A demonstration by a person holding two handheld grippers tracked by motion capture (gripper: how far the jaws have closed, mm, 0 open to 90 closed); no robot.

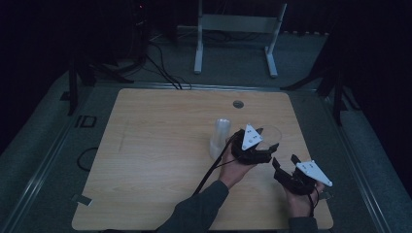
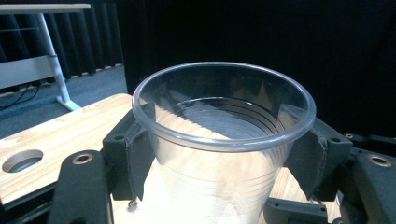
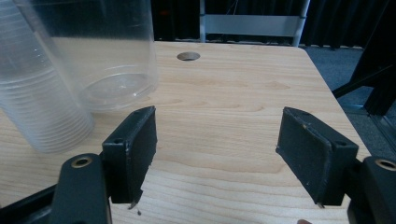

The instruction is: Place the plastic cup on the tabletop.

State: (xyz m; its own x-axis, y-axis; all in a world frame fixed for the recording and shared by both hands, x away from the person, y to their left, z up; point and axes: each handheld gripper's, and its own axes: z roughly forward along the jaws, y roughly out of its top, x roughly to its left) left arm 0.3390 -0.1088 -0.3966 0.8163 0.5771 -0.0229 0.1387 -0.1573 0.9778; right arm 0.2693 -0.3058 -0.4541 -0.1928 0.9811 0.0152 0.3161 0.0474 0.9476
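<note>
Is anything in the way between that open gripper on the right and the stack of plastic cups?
Partly. The right gripper has open jaws and bare table ahead of it. The single clear cup, held by the left gripper, stands just beside the cup stack and crowds the approach to it.

From my seat, bare table (image 1: 145, 155) open from nine to twelve o'clock of the left gripper (image 1: 265, 145), stack of cups (image 1: 219, 138) blocking at nine, clear cup (image 2: 224, 140) filling its jaws, right gripper (image 1: 284, 167) crowding five o'clock.
</note>
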